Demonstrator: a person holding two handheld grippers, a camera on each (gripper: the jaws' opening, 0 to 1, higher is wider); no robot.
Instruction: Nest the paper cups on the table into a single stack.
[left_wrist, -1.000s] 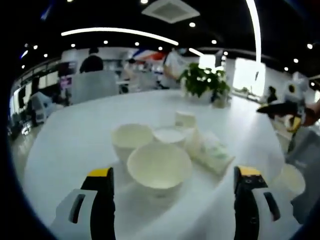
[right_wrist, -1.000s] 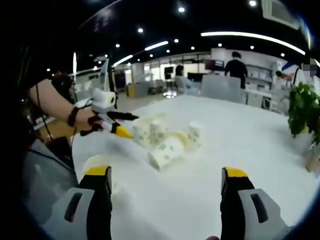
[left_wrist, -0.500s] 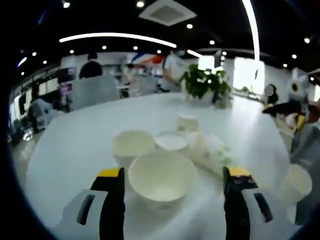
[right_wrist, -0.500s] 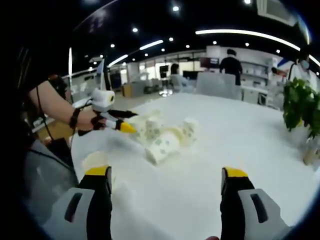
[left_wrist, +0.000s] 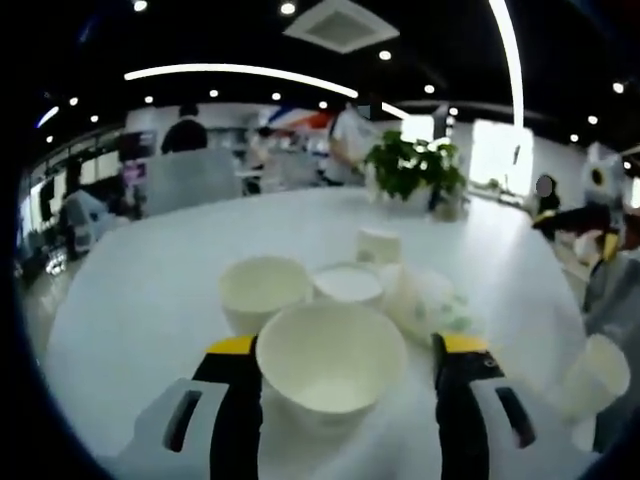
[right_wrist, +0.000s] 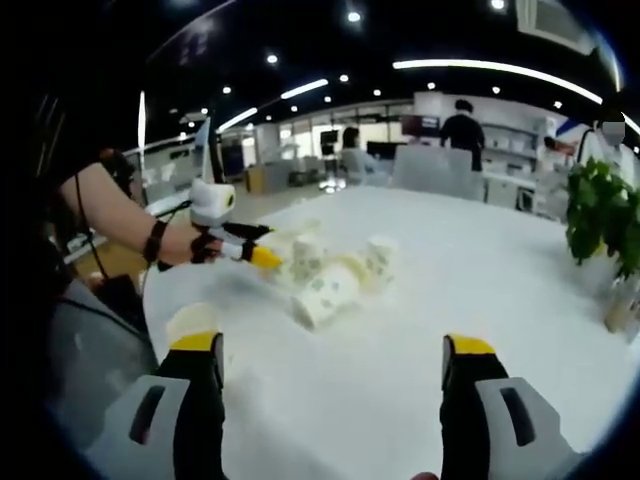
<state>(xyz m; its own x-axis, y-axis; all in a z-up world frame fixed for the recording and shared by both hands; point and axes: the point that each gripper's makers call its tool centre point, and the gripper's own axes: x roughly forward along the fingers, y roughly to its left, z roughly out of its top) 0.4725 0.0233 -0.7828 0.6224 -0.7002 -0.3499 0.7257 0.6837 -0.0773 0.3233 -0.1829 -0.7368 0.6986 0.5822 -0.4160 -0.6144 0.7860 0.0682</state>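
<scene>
A cluster of white paper cups (left_wrist: 345, 310) sits mid-surface; in the left gripper view the nearest cup (left_wrist: 330, 362) lies between the left gripper's (left_wrist: 345, 352) spread fingers, with another cup (left_wrist: 262, 290) at 11 o'clock from it, a lone cup (left_wrist: 597, 370) at 3 o'clock, and a plant (left_wrist: 412, 168) at 1 o'clock. In the right gripper view the right gripper (right_wrist: 330, 360) hangs over the white surface (right_wrist: 480, 290), fingers spread wide on nothing, with the cups at 11 o'clock.
</scene>
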